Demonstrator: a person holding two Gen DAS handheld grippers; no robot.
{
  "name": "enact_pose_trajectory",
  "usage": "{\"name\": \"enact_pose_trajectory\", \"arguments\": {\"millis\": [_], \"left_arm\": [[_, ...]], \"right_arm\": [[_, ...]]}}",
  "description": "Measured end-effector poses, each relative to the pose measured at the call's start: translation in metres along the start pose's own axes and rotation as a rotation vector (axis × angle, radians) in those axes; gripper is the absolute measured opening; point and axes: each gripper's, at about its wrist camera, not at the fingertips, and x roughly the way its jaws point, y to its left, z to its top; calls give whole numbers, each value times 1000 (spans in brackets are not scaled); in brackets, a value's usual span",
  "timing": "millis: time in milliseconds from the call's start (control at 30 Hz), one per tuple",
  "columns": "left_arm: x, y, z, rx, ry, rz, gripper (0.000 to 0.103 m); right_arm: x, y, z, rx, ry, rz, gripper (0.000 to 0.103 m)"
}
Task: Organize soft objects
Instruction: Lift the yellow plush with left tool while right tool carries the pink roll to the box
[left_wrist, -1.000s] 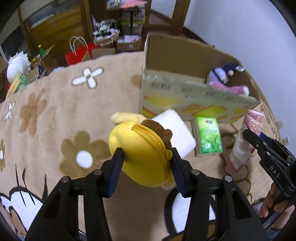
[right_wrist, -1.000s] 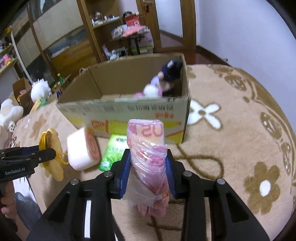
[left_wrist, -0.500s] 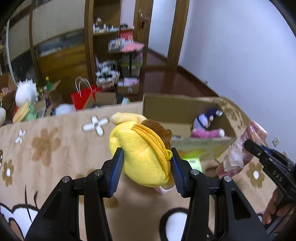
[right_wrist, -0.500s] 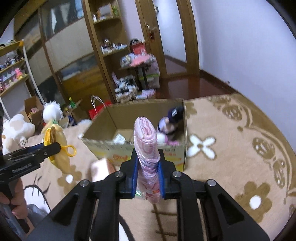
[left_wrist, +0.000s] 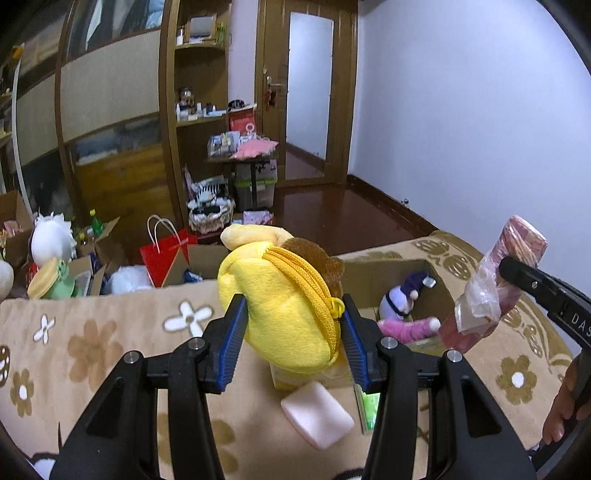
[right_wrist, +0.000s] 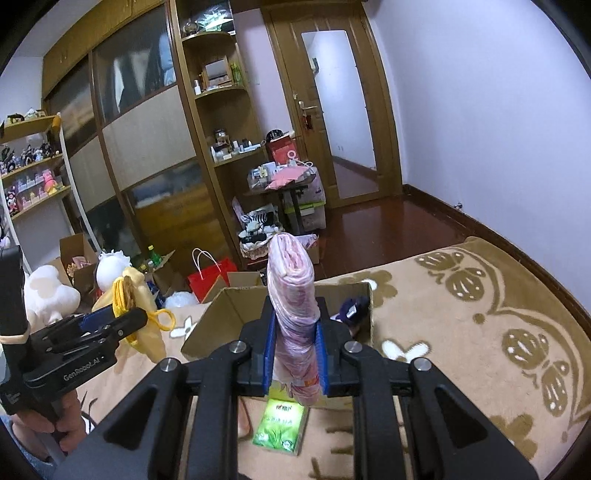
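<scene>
My left gripper (left_wrist: 292, 334) is shut on a yellow plush pouch (left_wrist: 280, 306) with a zipper and a brown patch, held up in the air in front of the open cardboard box (left_wrist: 384, 266). My right gripper (right_wrist: 295, 345) is shut on a pink plastic-wrapped soft pack (right_wrist: 293, 295), which stands upright between the blue pads above the cardboard box (right_wrist: 236, 306). The pink pack (left_wrist: 498, 280) also shows at the right of the left wrist view, and the yellow pouch (right_wrist: 129, 299) at the left of the right wrist view. A purple and pink doll (left_wrist: 402, 310) lies inside the box.
On the beige flowered carpet (left_wrist: 110, 332) below lie a white sponge block (left_wrist: 317, 413) and a green tissue pack (right_wrist: 282, 424). Behind the carpet stand a red paper bag (left_wrist: 166, 254), cartons, plush toys and wooden shelves. A white wall runs along the right.
Both grippers rose off the carpet with their loads and tilted up, so the box now sits lower in view. The right jaws squeezed the pink pack narrower.
</scene>
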Motion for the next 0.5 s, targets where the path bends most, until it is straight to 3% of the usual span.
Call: {"name": "enact_pose_trajectory", "arguments": {"millis": [200,500], "left_arm": [[13,-8,3,34,-47,30,48],[36,-9,-3,20,-53,27,48]], "right_arm": [[19,1,5,-3,-17,16,19],[38,2,1,-4,-43,52,19]]}}
